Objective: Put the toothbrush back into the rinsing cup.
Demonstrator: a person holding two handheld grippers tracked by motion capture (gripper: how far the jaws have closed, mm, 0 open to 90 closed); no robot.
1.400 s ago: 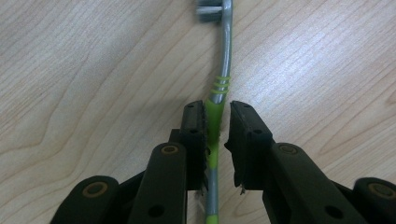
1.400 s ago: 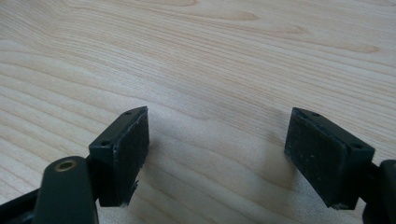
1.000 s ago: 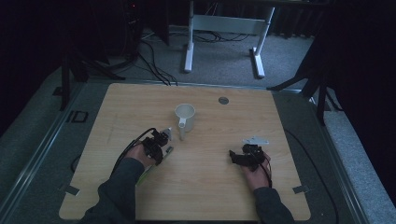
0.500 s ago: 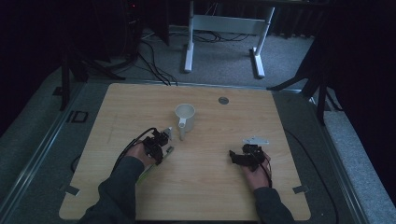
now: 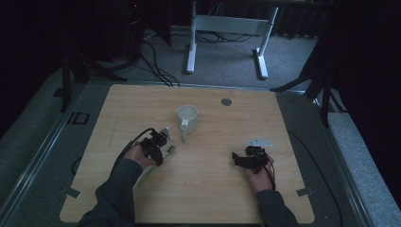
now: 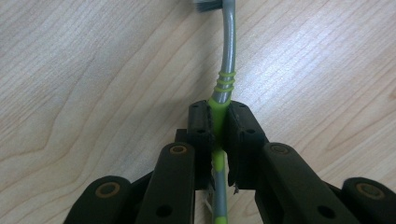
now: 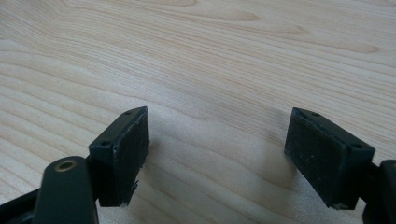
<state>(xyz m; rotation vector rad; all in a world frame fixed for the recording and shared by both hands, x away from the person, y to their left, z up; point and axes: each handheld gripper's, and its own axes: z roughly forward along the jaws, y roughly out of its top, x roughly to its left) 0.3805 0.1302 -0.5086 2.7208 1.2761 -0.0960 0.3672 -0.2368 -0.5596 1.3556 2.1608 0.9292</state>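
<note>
Holding a toothbrush (image 6: pixel 226 60) is the step in hand, by my reading: the left gripper (image 6: pixel 218 128) has its jaws clamped on the green part of the handle, with the grey neck running forward past the three green rings to the bristle head at the far end. From above, the left gripper (image 5: pixel 155 146) sits just in front of the white mug (image 5: pixel 187 118), toward the person and slightly to its left, and the toothbrush (image 5: pixel 147 174) trails back toward the person along the wooden table (image 5: pixel 208 198).

Next, I judge, the brush must be lifted, turned head-up or head-down, and carried over the mug's rim, so the grip must not slip.

Off to the mug's right and nearer the person, the right gripper (image 7: pixel 215 154) rests with its jaws wide apart, only bare wood between them.
</note>
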